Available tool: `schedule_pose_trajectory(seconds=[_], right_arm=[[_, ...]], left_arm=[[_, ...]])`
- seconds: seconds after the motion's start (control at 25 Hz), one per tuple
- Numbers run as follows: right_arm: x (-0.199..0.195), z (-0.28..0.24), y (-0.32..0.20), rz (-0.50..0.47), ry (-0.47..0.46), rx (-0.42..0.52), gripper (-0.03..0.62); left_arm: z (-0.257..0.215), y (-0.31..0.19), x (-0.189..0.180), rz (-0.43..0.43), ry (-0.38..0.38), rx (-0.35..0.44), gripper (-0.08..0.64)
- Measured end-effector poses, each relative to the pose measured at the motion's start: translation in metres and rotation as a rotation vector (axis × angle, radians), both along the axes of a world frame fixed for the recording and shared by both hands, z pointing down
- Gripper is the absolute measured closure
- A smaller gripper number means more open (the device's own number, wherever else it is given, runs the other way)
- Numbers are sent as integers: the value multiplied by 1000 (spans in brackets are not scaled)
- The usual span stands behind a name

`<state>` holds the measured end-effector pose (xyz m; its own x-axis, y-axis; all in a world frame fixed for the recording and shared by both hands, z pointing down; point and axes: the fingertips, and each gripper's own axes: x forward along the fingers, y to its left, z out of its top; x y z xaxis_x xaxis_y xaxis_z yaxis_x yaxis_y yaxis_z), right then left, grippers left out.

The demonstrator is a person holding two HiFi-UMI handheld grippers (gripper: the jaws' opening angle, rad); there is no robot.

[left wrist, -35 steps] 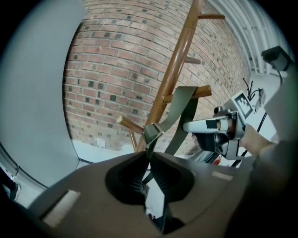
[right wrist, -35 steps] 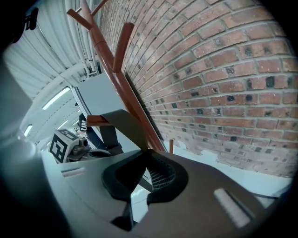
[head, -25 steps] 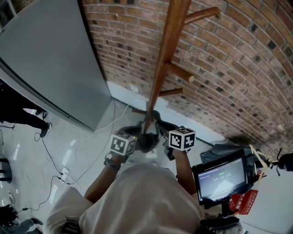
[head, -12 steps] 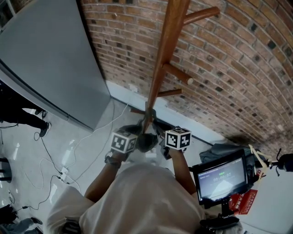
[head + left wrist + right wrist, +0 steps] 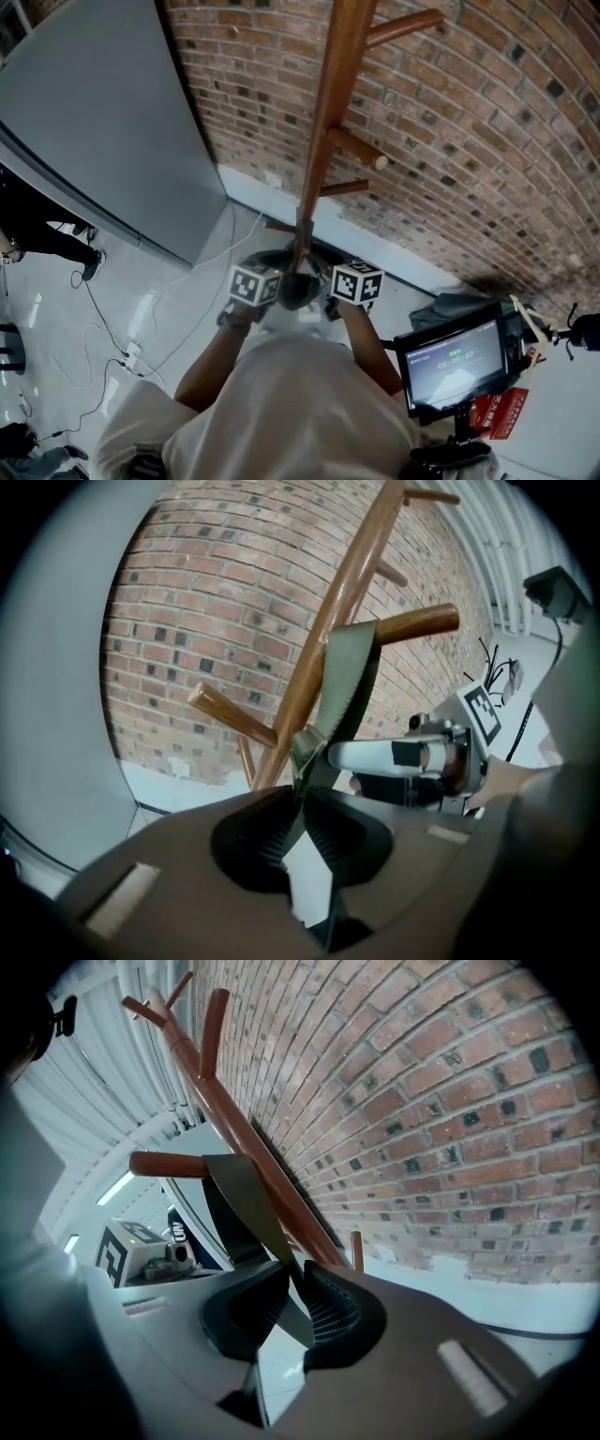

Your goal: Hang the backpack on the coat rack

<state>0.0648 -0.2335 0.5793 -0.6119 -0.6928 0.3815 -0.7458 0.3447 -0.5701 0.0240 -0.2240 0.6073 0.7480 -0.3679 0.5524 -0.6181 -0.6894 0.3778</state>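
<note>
Now, backpack [image 5: 300, 292] low beside the coat rack [image 5: 333, 103] pole, strap [image 5: 349, 682] draped over a peg [image 5: 417, 622]; left hand-held gripper [image 5: 300, 794] pinching the strap; right hand-held gripper [image 5: 292, 1274] just opening, strap loose between pads; monitor [image 5: 455, 366] writing unreadable

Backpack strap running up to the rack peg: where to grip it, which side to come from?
Grip the strap on its straight run below the peg, pads on its two broad faces, coming from the near side, opposite the pole. The webbing is flat, thin and clear of the wood there; at the peg it bends against the wood, likely leaving jaws no room.
</note>
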Motion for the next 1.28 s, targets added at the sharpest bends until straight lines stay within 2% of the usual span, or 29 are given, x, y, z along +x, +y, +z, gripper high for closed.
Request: schedule_pose_trajectory(seconds=[0.24, 0.44, 0.64, 0.8, 1.04, 1.16, 1.28], right_arm=[[-5, 5, -3, 11, -34, 50, 540], [-5, 7, -3, 50, -46, 91, 540], [-5, 9, -1, 78, -34, 109, 538], [-3, 9, 1, 95, -91, 95, 521], [4, 3, 4, 99, -115, 91, 508], [10, 1, 5, 93, -87, 87, 485], [13, 2, 11, 80, -33, 87, 480]], left_arm=[[3, -7, 6, -37, 135, -29, 508], [2, -6, 13, -49, 181, -19, 505], [4, -6, 11, -73, 139, -18, 495], [5, -5, 11, -85, 125, -19, 483], [5, -1, 4, -75, 25, 26, 459], [6, 0, 2, -68, -2, 39, 440], [3, 2, 1, -65, 7, 43, 426]])
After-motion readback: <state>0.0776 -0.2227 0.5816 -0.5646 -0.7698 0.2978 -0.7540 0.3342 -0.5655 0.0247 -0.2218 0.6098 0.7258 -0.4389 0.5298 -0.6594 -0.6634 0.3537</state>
